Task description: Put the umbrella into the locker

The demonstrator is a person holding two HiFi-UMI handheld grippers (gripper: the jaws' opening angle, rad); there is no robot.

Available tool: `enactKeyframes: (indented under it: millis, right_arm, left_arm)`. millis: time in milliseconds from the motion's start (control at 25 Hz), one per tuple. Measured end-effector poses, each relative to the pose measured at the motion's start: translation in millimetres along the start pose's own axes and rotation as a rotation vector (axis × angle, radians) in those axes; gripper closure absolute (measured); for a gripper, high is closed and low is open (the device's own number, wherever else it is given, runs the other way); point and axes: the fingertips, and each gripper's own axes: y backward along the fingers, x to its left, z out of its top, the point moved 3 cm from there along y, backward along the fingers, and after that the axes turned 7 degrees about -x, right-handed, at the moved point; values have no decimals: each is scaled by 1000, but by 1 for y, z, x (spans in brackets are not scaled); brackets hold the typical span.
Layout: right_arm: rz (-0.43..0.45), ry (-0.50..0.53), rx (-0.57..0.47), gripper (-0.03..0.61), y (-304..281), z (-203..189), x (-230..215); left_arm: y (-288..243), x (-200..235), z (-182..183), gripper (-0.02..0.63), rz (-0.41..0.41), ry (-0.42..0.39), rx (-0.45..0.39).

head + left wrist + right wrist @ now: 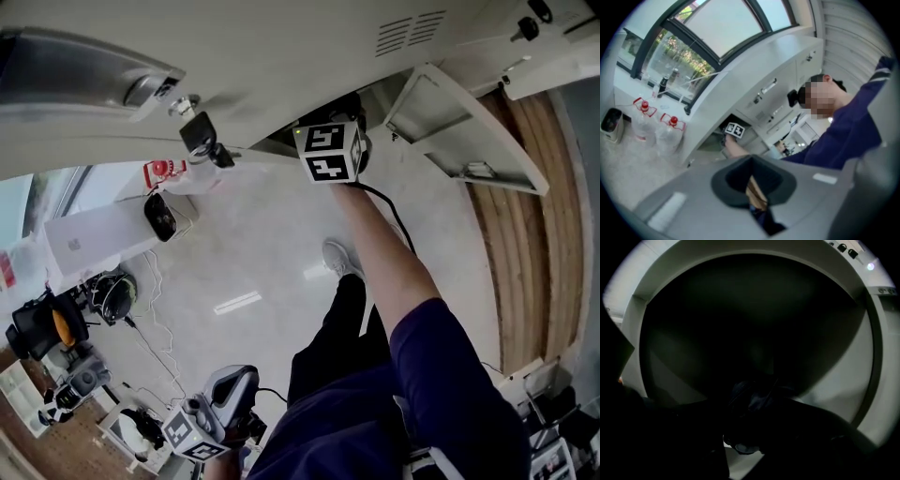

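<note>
Left gripper [752, 190] is hanging low at near left, jaws resting together, gripping nothing. Right gripper [757, 420] is reaching into the open locker [281, 56], jaws apparently pinching the umbrella [752, 397] just inside the dark compartment. Risk: letting go this near the mouth, the bundle may be rolling back out, or loose folds may be catching a jaw. The umbrella is showing as a folded, crumpled, dark bluish bundle with a rounded pale end nearest. Locker door [466, 122] is standing open at right.

No text, number or brand can be read. The marker cube [330, 153] carries only black-and-white square patterns, and any print on the red-capped water bottles [669, 133] is too small to make out.
</note>
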Motion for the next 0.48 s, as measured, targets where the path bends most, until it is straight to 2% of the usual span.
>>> enactKeyframes:
  millis: [480]
  right_arm:
    - [-5,205,-16,382,-40,-12,2]
  left_arm:
    - [10,-1,-13,612,29,-9,39]
